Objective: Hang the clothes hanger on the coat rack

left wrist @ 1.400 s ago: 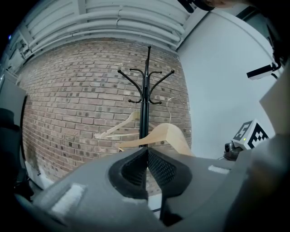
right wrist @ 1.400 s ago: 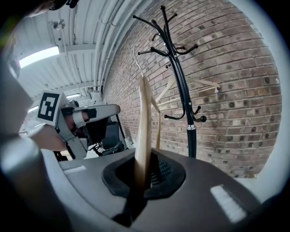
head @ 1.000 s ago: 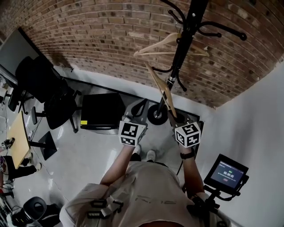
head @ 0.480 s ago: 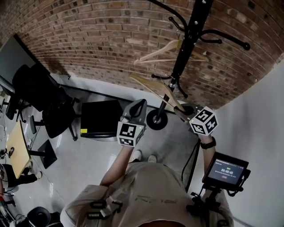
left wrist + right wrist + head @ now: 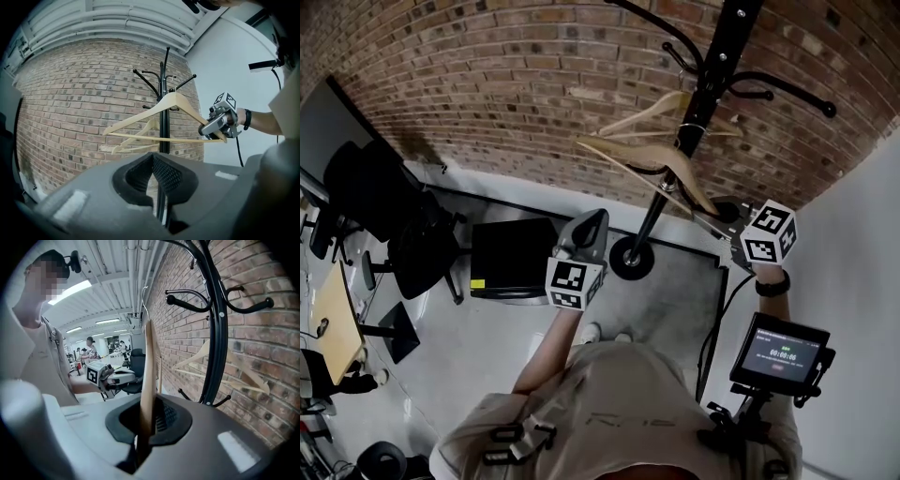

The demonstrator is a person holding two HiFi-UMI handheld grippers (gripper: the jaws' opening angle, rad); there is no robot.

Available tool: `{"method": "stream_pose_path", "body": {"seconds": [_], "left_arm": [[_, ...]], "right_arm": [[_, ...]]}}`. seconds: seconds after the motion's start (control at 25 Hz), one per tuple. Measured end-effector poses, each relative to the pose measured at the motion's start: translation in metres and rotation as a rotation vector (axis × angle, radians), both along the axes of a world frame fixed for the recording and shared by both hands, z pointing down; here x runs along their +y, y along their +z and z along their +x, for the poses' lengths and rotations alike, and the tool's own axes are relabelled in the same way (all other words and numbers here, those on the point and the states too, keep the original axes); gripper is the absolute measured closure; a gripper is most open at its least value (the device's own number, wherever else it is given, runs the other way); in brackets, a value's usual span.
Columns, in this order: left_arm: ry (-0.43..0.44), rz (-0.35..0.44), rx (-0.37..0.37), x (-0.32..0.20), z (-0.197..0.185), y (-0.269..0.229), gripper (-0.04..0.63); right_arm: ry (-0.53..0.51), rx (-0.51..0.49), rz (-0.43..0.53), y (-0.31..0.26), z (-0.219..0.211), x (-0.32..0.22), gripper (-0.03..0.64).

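Observation:
The black coat rack (image 5: 705, 89) stands against the brick wall, its round base (image 5: 630, 258) on the floor. A pale wooden hanger (image 5: 667, 108) hangs on one of its hooks. My right gripper (image 5: 729, 220) is shut on one end of a second wooden hanger (image 5: 642, 161), which it holds up beside the pole, nearly level. In the right gripper view this hanger (image 5: 149, 371) stands between the pads of the right gripper (image 5: 145, 427), with the rack (image 5: 220, 333) just to the right. My left gripper (image 5: 584, 239) hovers lower at the left, shut and empty (image 5: 157, 183).
A black case (image 5: 511, 246) lies on the floor left of the rack's base. Black office chairs (image 5: 394, 211) and a wooden table (image 5: 333, 309) stand further left. A small screen on a stand (image 5: 783, 354) is at the right, by the white wall (image 5: 862, 281).
My right gripper has risen and moved right with the hanger, which swung from steeply tilted to nearly level by the rack's hooks. The left gripper has barely shifted.

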State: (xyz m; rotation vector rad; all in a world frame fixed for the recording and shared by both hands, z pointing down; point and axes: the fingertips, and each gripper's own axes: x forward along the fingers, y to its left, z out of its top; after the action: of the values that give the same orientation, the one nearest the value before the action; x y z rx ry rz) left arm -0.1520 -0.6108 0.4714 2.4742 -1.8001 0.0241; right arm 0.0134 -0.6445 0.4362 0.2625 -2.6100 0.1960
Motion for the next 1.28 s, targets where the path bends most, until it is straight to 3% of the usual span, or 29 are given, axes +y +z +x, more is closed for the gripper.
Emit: {"method": "stream_pose_path", "body": {"seconds": [0.24, 0.52, 0.8, 0.92, 1.04, 1.28], "left_arm": [[-0.006, 0.04, 0.016, -0.006, -0.002, -0.01, 0.595], [0.002, 0.032, 0.01, -0.011, -0.006, -0.01, 0.595], [0.035, 0.048, 0.019, -0.013, -0.003, -0.018, 0.595], [0.05, 0.038, 0.024, -0.015, -0.001, -0.014, 0.595], [0.071, 0.027, 0.037, -0.017, 0.003, -0.011, 0.595], [0.107, 0.034, 0.037, -0.012, 0.011, -0.004, 0.595]], "right_arm": [[-0.006, 0.016, -0.001, -0.019, 0.006, -0.026, 0.607], [-0.015, -0.003, -0.104, -0.003, 0.01, -0.036, 0.607], [0.05, -0.031, -0.194, 0.022, 0.012, -0.037, 0.606], [0.101, -0.041, -0.142, 0.027, 0.015, -0.047, 0.606], [0.16, -0.024, -0.072, 0.031, 0.021, -0.058, 0.525], [0.329, -0.006, 0.002, 0.04, 0.051, -0.065, 0.455]]}}
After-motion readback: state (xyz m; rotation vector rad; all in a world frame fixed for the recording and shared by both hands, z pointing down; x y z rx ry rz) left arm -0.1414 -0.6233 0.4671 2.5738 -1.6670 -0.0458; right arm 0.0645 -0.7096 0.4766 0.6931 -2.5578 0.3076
